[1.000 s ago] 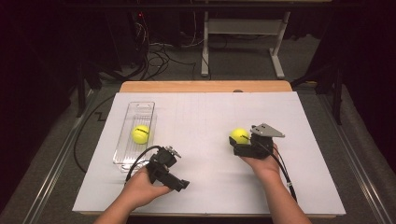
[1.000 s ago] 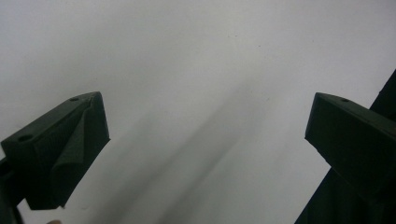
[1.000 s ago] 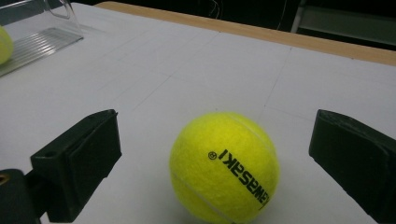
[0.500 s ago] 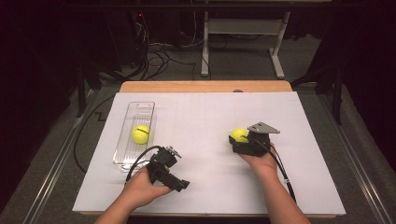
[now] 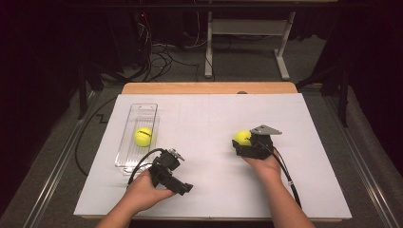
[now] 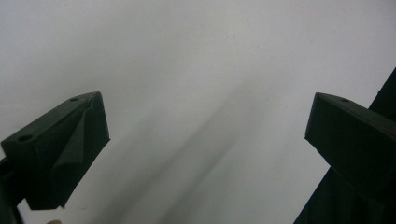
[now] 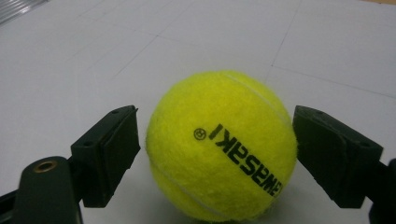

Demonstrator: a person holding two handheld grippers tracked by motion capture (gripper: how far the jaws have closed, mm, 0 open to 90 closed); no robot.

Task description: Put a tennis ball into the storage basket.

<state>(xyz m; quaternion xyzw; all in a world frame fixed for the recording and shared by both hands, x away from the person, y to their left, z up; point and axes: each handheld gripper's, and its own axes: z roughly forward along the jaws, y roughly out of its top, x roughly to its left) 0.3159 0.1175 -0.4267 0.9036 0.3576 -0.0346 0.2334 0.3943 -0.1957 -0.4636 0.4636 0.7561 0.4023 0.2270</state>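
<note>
1 tennis ball (image 7: 222,147) between hand-held gripper (image 7: 215,154) jaws

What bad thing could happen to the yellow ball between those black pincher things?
The tennis ball sits on the white sheet between the right gripper's jaws, which look open with small gaps on both sides. If they close off-centre, the round ball might squirt out and roll away. If it rolls far, it could drop off the table edge. The left gripper is open over bare sheet, too far to stop it.

Left gripper (image 6: 205,140) fingers (image 6: 65,149) spread wide — bare white table sheet (image 6: 196,56) beneath.
</note>
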